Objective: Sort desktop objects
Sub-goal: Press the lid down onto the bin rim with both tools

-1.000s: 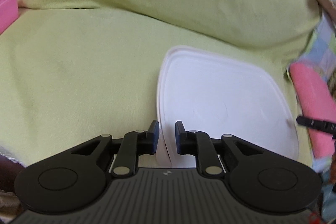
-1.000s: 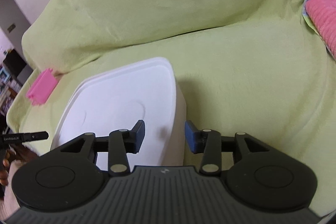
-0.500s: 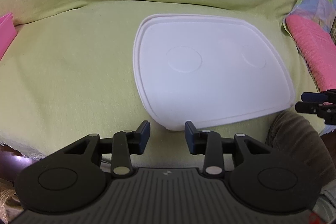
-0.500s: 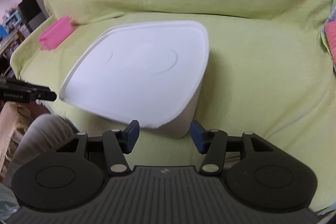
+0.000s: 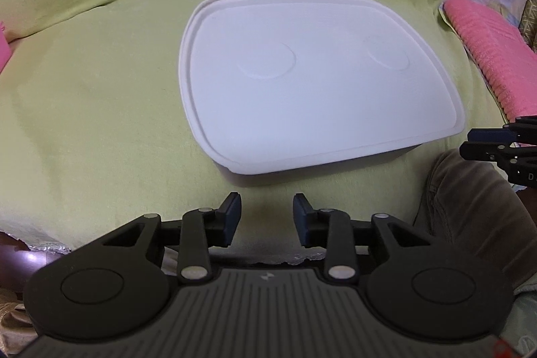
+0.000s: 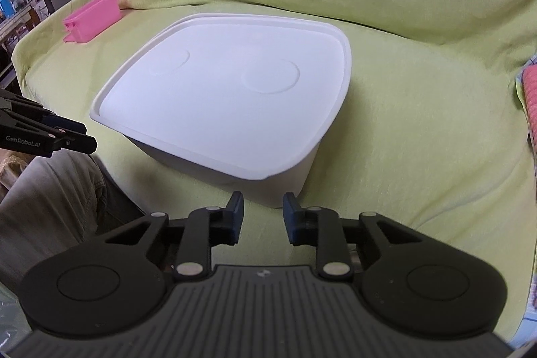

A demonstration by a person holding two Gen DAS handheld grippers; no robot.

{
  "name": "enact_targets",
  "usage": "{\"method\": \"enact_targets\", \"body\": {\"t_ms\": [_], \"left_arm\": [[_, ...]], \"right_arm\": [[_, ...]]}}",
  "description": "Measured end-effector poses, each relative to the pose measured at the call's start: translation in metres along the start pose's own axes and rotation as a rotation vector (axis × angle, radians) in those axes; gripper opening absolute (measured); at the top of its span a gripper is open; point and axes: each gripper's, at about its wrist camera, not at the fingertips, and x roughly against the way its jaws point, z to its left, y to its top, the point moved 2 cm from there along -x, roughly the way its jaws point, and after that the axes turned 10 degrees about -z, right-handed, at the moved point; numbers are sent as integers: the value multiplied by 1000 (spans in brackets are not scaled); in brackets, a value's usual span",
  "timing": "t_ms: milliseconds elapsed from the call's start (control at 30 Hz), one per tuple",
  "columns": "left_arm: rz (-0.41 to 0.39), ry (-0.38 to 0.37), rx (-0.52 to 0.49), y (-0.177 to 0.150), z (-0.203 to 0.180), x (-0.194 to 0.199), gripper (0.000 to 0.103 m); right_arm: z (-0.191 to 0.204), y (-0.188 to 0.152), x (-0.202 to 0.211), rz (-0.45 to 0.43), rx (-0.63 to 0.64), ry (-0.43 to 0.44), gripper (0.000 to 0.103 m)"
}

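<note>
Bare green cover (image 6: 419, 130) lies open right of the lidded white box (image 6: 228, 103); a knee (image 6: 57, 190) crowds its left.

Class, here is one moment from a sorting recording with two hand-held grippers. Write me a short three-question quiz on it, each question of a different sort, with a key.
1. True or false: the lid lies closed on the white container.
2. Multiple choice: where does the pink box stand?
A. on top of the white container
B. on the green cover, apart from the container, on its far left in the right wrist view
C. between the fingers of the left gripper
3. Fill in: the right gripper is ____ and holds nothing.

Key: 1 true; 2 B; 3 open.
</note>
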Motion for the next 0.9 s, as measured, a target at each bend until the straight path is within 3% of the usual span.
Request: {"method": "enact_targets", "body": {"t_ms": [567,667,767,900], "left_arm": [[-4,-3,17,10,2,-20,38],[1,-21,9,7,2,-13,38],[4,-30,17,2,5,-2,38],[-38,-46,98,5,16,15,38]], "right_arm": [[-4,8,-14,44,23,-11,22],[-11,6,-2,48,-29,28,23],[-24,6,13,19,-117,34,31],[-49,15,20,-60,-265,15,34]]}}
